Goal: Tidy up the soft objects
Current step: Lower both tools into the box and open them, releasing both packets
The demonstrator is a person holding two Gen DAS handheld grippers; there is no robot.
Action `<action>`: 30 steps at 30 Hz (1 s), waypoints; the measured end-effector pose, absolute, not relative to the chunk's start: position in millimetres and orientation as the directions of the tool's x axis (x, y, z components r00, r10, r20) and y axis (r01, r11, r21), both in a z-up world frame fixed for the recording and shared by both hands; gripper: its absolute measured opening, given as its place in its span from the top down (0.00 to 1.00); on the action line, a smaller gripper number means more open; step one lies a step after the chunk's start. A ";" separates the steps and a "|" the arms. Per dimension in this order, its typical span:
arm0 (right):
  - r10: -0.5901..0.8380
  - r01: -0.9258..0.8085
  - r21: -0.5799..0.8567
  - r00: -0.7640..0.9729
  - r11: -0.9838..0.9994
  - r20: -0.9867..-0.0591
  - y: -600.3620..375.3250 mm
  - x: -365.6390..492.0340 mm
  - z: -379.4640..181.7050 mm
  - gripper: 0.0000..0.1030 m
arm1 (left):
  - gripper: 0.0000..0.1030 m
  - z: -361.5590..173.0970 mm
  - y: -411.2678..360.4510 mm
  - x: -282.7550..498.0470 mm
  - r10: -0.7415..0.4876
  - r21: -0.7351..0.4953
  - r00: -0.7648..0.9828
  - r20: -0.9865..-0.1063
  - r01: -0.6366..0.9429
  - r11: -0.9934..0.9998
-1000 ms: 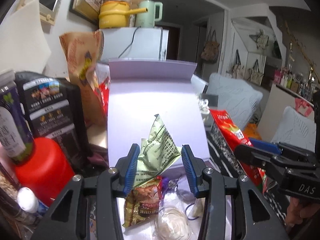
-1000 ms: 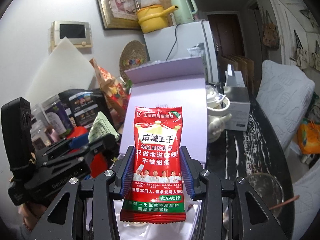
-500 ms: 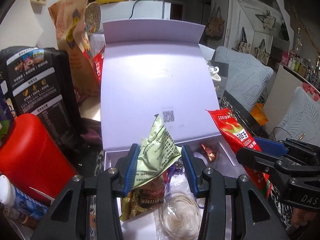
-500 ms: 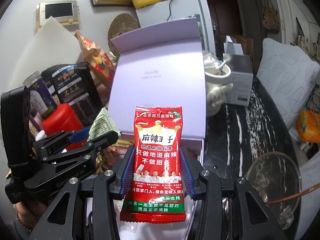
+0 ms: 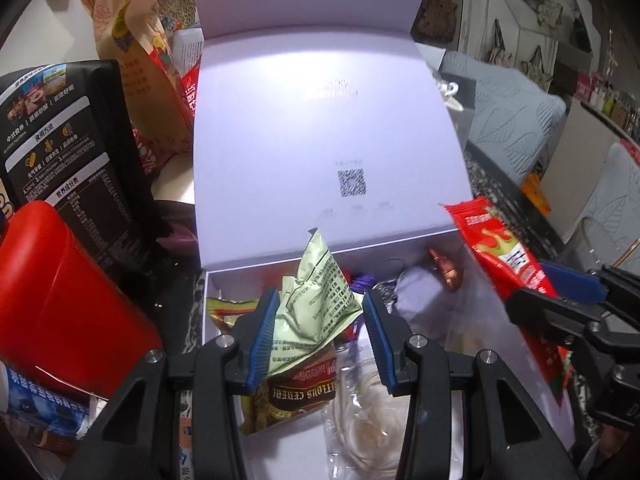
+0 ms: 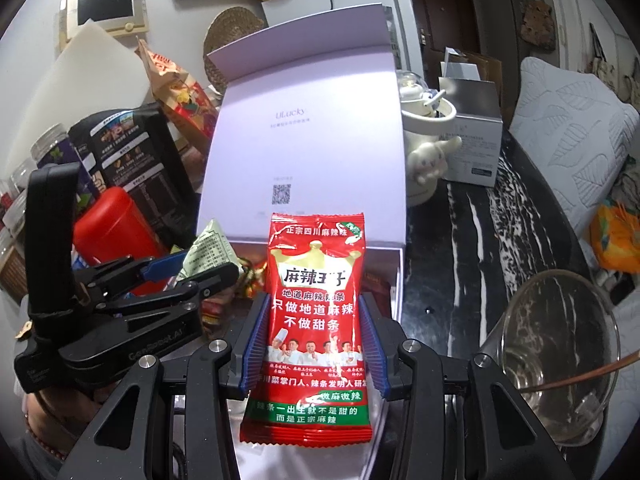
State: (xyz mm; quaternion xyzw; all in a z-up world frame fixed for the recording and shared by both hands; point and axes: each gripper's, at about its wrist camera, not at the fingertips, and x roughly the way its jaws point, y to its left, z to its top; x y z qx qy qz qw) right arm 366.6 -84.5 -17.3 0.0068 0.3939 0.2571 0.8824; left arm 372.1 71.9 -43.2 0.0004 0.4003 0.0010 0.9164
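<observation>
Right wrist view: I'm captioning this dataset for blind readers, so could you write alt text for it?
The right gripper clamps a red snack packet upright over an open white box whose lid stands raised behind. At left, the left gripper holds a crumpled pale green packet; a glass bowl sits on the dark marbled table at right.

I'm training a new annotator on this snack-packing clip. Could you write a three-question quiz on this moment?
1. True or false: the left tool grips a crumpled pale green foil packet.
2. What does the right tool hold? A) a glass bowl B) a flat red plastic snack packet C) a brown cereal bag
3. Fill in: both packets hang over the open white cardboard ____, whose lid stands raised.

Key: 1 true; 2 B, the flat red plastic snack packet; 3 box.
</observation>
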 end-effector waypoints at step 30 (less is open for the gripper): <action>0.428 -0.466 0.176 0.517 0.867 -0.741 -64.1 390.2 -40.8 0.57 | 0.48 -58.6 55.3 388.8 0.038 0.038 0.571 -0.820 -0.011 0.999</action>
